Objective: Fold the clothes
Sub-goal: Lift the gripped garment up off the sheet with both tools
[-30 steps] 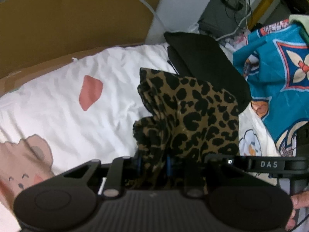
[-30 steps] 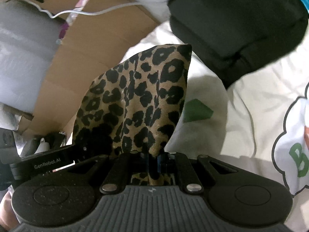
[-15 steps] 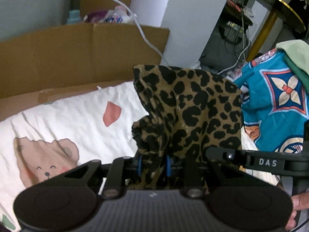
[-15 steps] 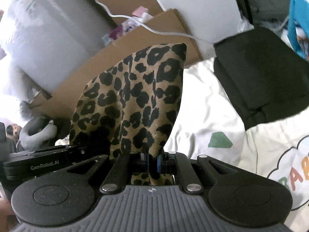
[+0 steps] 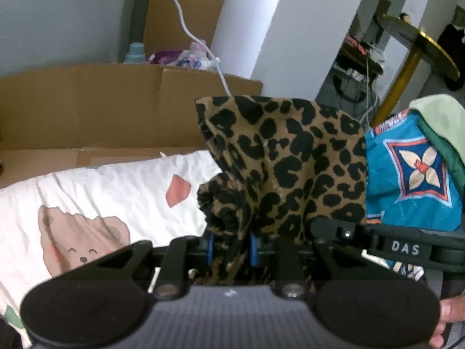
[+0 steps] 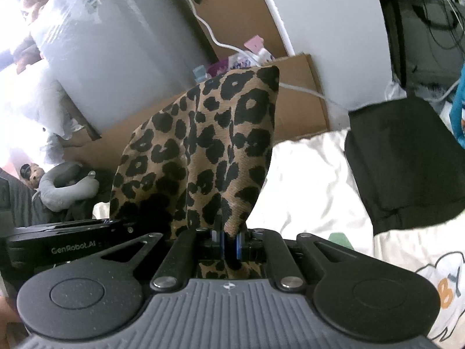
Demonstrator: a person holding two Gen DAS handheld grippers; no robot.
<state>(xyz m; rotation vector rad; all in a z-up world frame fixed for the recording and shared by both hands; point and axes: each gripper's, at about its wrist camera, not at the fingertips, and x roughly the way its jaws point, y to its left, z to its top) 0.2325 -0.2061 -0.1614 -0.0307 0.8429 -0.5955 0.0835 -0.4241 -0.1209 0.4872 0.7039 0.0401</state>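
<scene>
Soft indoor light, blown-out left glare

My two wrist fisheyes look forward and downward, very close behind the bunched leopard-print cloth (image 5: 290,163) (image 6: 209,148). Both share it, with the brown cardboard sheet (image 5: 116,107) (image 6: 299,99) standing behind.

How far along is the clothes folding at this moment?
Looks done: a black garment lies folded on the white bedding. In hand: the leopard-print garment, clamped by both the left gripper and right gripper, bunched and unfolded. Left: folding it, plus the heaped blue patterned cloth.
</scene>
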